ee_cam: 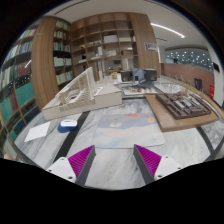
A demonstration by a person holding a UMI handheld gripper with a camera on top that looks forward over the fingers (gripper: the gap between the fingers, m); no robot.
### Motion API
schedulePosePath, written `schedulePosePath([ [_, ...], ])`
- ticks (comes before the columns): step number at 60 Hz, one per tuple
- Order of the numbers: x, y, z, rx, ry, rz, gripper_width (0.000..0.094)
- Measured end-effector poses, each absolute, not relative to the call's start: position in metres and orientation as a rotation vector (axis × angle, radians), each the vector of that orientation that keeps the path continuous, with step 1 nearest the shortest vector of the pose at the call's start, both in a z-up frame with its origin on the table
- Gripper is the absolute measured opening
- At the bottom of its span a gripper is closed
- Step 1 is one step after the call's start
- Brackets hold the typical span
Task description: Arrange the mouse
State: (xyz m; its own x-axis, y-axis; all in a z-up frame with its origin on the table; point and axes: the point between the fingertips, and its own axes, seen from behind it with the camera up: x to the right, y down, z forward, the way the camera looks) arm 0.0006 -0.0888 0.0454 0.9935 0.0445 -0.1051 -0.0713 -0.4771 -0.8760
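While I look along the gripper (112, 160) from its own camera, I see its two fingers spread wide apart. The purple pads (80, 160) face each other with a big gap, and nothing is held between them.

Below and ahead of the fingers is a big table (120, 125) with a pale, shiny top. A small white and blue thing, which I think is the mouse (68, 124), sits on the table ahead of the left finger and off to that side, well apart from it. Just beside the mouse lies a flat white sheet (38, 131).

Farther back on the table stands a white building model (85, 95). On the right side sits a brown model on a board (185, 107).

Beyond the table I see tall wooden shelves (105, 40) full of books and boxes.
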Motion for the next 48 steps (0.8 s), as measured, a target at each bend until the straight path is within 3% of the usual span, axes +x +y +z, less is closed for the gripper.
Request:
schedulePosePath([
  [30, -0.202, -0.018, 0.011, -2.151, -0.277, 0.354, 0.0817],
  [48, -0.253, 0.039, -0.007, -2.207, -0.268, 0.370, 0.0814],
])
